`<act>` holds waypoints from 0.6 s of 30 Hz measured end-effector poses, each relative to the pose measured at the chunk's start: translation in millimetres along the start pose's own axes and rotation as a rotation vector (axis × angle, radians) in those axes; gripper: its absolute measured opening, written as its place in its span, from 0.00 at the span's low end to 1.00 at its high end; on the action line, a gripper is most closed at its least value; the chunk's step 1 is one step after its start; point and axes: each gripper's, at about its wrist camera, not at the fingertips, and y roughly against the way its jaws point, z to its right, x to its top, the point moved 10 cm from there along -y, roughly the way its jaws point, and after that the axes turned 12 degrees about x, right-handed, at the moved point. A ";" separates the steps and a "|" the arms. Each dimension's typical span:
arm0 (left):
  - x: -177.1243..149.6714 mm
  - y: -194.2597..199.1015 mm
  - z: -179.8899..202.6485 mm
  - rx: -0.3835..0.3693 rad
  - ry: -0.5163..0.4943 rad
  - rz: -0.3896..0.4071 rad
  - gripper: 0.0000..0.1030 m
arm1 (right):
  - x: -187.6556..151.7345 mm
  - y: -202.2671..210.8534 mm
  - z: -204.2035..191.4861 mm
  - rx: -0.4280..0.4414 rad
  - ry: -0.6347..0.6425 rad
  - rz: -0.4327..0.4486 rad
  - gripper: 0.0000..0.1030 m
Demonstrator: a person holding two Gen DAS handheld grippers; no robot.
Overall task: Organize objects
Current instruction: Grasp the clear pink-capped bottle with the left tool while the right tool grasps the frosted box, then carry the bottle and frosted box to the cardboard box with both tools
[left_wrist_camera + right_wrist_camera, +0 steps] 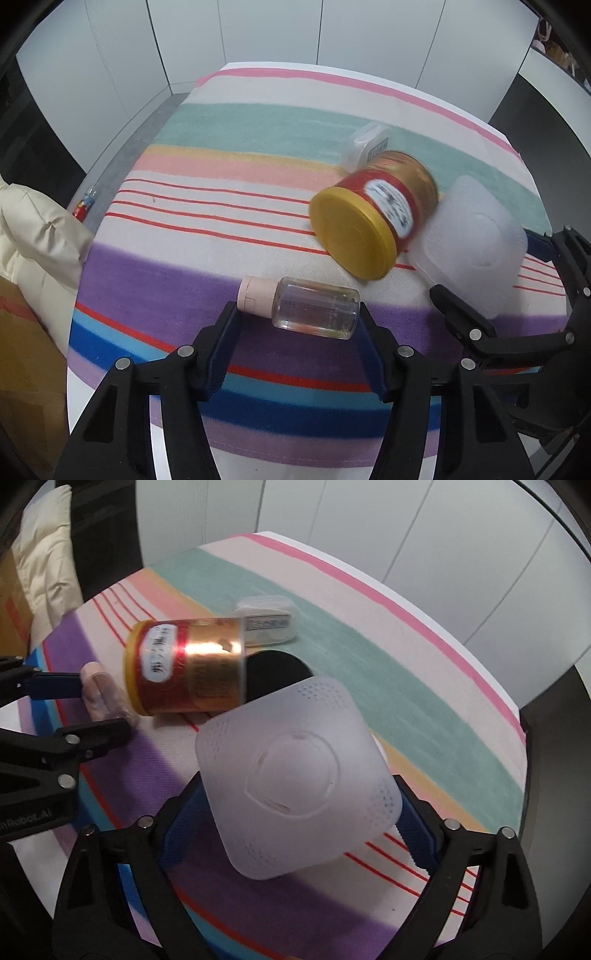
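Observation:
A small clear bottle (316, 312) with a pink cap lies on its side on the striped cloth, between the fingers of my left gripper (299, 325), which is open around it. My right gripper (295, 812) is shut on a frosted white square container (295, 779), held tilted with its bottom facing the camera. A red and gold jar (373, 214) with a yellow lid lies tipped on its side against that container, blurred. It also shows in the right wrist view (188, 672).
A small clear plastic box (369, 146) sits behind the jar on the teal stripe. The striped cloth (221, 184) covers a table with edges at left and far side. A cream cushion (40, 236) and a cardboard box (26, 369) stand at left. White cabinets are behind.

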 end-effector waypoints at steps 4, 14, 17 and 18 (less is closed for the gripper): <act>2.9 9.4 -1.6 -0.008 0.001 0.007 0.59 | 0.5 3.9 -3.3 0.022 -0.033 0.001 0.84; 13.9 52.2 -7.7 -0.003 0.013 0.047 0.59 | -6.6 37.0 8.2 0.108 -0.221 0.008 0.84; 14.3 70.1 -13.2 0.003 0.030 0.059 0.59 | -9.3 50.9 9.6 0.132 -0.272 0.001 0.84; 12.2 76.5 -16.6 0.002 0.039 0.060 0.59 | -10.5 56.5 9.7 0.136 -0.286 0.002 0.84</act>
